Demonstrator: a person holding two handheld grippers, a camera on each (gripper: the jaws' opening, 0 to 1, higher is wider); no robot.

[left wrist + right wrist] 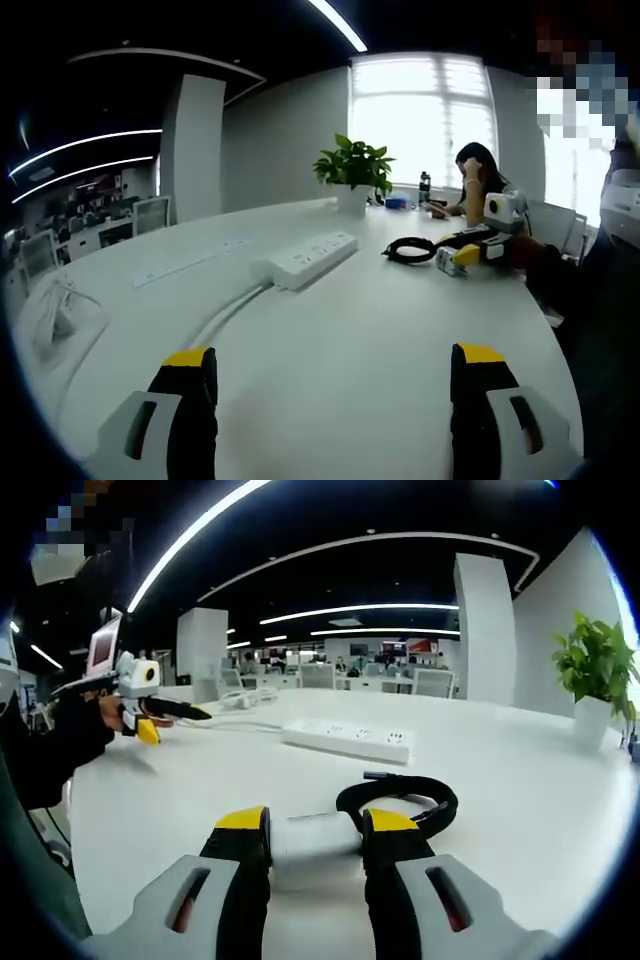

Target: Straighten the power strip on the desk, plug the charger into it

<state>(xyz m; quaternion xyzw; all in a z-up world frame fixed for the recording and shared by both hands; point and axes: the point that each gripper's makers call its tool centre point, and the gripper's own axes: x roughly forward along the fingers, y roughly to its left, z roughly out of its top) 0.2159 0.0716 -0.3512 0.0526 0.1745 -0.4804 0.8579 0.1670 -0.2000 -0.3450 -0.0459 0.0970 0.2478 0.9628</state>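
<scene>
White hard-plastic charger [312, 840] is pinched by its sides in the right gripper [314, 832] jaws, coiled black cable [405, 795] trailing behind; light, stiff, slippery; power strip [350, 739] lies ahead on the surface [520, 780]; left gripper [334, 372] jaws wide, empty.

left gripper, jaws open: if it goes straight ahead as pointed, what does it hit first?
Probably the white power strip: the left gripper hovers over bare desk, and the strip lies ahead, slightly left of centre. Depth is unclear, so it could slip just past the strip's right end.
</scene>
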